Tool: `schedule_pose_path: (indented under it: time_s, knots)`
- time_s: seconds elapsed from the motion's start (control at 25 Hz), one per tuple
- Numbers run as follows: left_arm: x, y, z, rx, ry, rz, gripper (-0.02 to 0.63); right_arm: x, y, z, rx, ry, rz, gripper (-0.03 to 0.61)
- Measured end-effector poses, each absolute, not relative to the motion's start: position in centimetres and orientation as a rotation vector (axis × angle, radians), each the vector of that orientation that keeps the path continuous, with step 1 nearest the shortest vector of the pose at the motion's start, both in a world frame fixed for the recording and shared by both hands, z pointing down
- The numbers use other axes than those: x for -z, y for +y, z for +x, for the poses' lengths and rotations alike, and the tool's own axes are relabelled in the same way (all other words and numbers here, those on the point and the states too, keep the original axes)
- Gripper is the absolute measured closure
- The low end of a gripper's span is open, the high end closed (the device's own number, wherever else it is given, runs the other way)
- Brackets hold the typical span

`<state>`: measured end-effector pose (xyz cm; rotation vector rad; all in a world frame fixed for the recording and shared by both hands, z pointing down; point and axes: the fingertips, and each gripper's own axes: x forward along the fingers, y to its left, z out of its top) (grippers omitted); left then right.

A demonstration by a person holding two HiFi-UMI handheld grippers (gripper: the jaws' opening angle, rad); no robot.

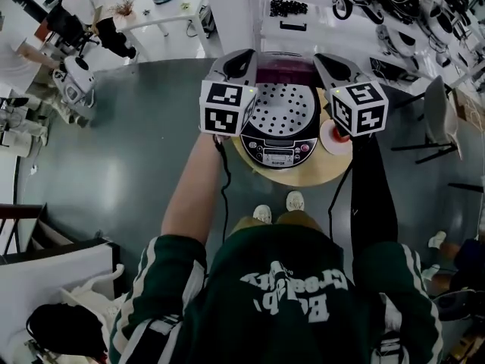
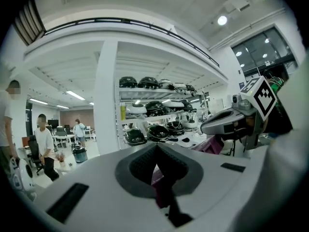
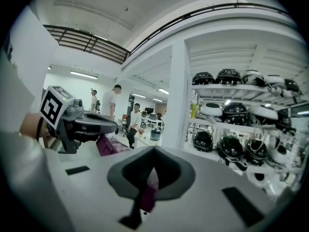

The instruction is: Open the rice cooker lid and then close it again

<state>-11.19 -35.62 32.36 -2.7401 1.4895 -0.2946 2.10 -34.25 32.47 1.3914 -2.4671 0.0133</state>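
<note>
The rice cooker point(image 1: 279, 150) stands on a small round wooden table point(image 1: 303, 179) with its lid raised. The perforated inner plate point(image 1: 282, 109) faces me and the purple lid point(image 1: 284, 73) stands up behind it. My left gripper point(image 1: 239, 65) is at the lid's left top corner and my right gripper point(image 1: 331, 65) at its right top corner. In the left gripper view the left gripper point(image 2: 155, 170) is shut with purple lid edge point(image 2: 157, 177) pinched between its pads. The right gripper point(image 3: 145, 187) is likewise shut on the purple edge point(image 3: 150, 183).
A red and white dish point(image 1: 337, 137) lies on the table right of the cooker. Shelves of more cookers point(image 2: 154, 110) stand beyond. People point(image 1: 83, 10) work at tables at the far left. A dark chair point(image 1: 436, 120) stands to the right.
</note>
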Motion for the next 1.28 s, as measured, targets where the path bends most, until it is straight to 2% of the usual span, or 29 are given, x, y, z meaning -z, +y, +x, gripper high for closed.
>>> schedule_pose_path:
  time_s: [0.36, 1.0, 1.28]
  knots:
    - [-36.1, -32.6, -11.3, 0.385, 1.503, -2.780, 0.612, -35.8, -31.0, 1.8, 0.006, -2.458, 1.381, 0.575]
    - [-46.8, -28.4, -11.2, 0.638, 1.487, -2.911, 0.612, -46.4, -27.2, 1.1, -0.173, -2.335, 1.255, 0.574]
    - [-48.8, -27.8, -11.4, 0.628, 1.496, -3.012, 0.612, -48.5, -26.8, 0.9, -0.251, -2.323, 1.233, 0.575]
